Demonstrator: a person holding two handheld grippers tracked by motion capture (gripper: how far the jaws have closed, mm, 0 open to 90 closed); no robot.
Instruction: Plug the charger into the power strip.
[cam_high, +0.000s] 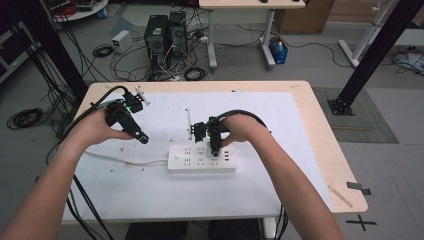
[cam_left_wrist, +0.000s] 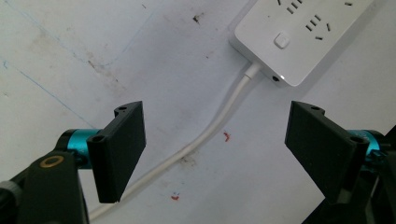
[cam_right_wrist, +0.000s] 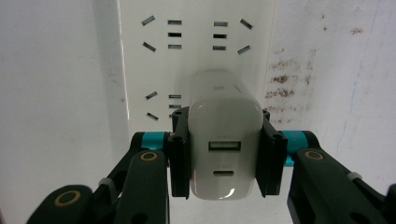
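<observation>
White table (cam_high: 125, 195): charger (cam_right_wrist: 223, 140) upright over power strip (cam_right_wrist: 196, 46), ports upward.

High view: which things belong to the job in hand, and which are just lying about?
In the job:
right gripper, shut on the white charger
power strip
left gripper, open

Lying about:
white stick
computer towers on the floor
blue box

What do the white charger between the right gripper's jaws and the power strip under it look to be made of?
The charger looks like glossy moulded plastic: a bright glare sits on its rounded lower edge and its corners are smooth. The power strip seems a more matt white plastic, evenly lit, with crisp cut socket slots. Its cord looks like a smooth rubbery or vinyl sheath, since it curves softly.
</observation>
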